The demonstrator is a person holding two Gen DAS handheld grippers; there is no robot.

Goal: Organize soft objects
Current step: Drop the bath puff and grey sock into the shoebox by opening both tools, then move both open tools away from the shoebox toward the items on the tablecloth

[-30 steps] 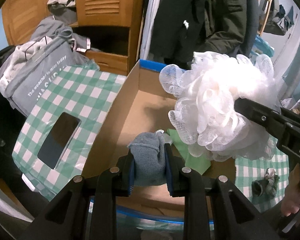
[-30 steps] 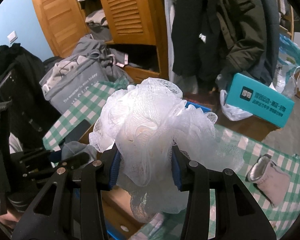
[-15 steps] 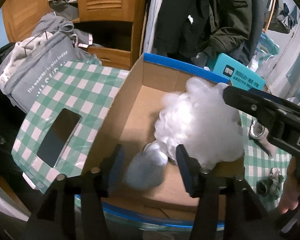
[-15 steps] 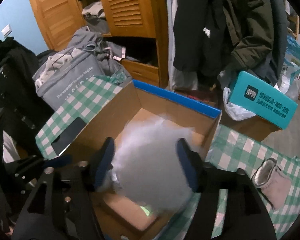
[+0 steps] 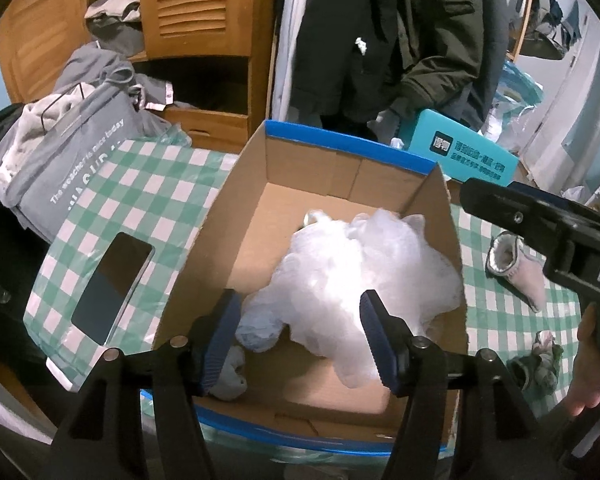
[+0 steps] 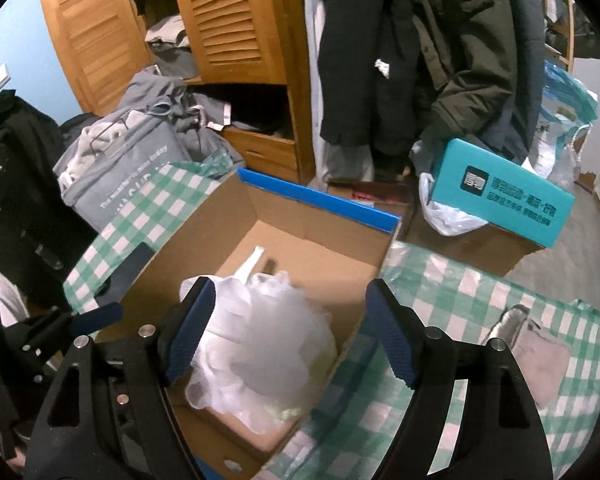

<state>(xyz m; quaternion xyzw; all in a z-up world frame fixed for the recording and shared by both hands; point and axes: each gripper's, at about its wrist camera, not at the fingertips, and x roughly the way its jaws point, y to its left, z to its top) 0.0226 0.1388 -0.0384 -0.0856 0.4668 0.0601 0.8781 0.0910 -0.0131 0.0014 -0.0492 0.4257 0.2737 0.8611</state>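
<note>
Now, writing: your grey bag (image 5: 72, 168) reads "The weather is nice today".
Box (image 5: 244, 216): holds white loofah (image 5: 364, 264).
Tongs: left tongs (image 5: 300, 340), right tongs (image 6: 288, 332) both spread, gripping nothing.

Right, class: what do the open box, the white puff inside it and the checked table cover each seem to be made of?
Box: brown corrugated cardboard, matte, with fold creases and a blue rim. White puff: looks like gathered plastic mesh, translucent and ruffled, though blurred here. Checked cover: green and white; slight sheen and wrinkles suggest thin plastic sheet, possibly cloth.
</note>
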